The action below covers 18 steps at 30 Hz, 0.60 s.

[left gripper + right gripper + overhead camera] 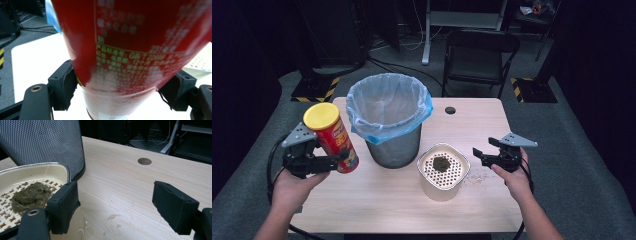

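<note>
My left gripper point(329, 162) is shut on a tall red chip can point(333, 138) with a yellow lid, held tilted above the table's left side, just left of the bin. In the left gripper view the can point(130, 50) sits between both jaws, its base low in the frame. A mesh waste bin point(390, 120) lined with a pale blue bag stands at the table's middle. To its right sits a cream container point(443, 171) with a perforated strainer top and a clump of dark green residue point(31, 195). My right gripper point(482, 154) hovers open just right of that container, nothing between its jaws.
Small crumbs and wet marks point(112, 217) lie on the wooden table point(482, 210) between the container and my right gripper. A round cable hole point(450, 110) sits near the far edge. A black chair point(479, 57) stands behind the table.
</note>
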Available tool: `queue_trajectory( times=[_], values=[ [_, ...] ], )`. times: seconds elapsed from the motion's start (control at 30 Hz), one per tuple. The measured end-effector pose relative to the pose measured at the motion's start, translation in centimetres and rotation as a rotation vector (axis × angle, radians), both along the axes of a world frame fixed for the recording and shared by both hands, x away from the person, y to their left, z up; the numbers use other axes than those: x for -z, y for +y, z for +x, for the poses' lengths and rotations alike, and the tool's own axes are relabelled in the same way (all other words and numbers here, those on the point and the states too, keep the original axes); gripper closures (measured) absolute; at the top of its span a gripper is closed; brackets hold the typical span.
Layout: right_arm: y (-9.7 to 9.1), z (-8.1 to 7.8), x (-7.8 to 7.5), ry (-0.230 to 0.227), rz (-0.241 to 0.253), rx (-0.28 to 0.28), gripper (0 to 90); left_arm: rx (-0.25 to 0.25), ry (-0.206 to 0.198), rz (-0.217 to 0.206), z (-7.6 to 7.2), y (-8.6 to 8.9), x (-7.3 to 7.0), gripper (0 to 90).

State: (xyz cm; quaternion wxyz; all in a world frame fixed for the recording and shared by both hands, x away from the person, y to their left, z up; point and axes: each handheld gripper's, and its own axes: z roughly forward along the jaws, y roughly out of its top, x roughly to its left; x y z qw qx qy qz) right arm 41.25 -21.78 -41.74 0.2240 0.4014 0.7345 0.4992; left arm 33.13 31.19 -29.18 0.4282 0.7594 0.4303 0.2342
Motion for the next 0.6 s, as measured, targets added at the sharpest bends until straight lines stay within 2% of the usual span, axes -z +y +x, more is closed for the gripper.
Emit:
queue_trajectory(
  times=[0.27,0.4,0.47,0.6],
  values=[
    [-0.4,-0.1,0.0,-0.003,0.004,0.005,21.0,0.020,0.003,0.000,1.2,0.1,-5.8,23.4],
    [-0.4,-0.2,0.2,0.000,-0.004,0.003,21.0,0.027,0.012,0.010,2.0,-0.1,-7.8,23.5],
    [-0.4,-0.2,0.2,0.001,-0.004,0.005,21.0,0.027,0.003,0.014,2.5,-0.4,-9.0,23.5],
    [-0.5,-0.2,0.2,-0.002,0.009,0.015,21.0,0.038,-0.003,0.013,3.6,-0.9,-10.5,23.4]
  ],
)
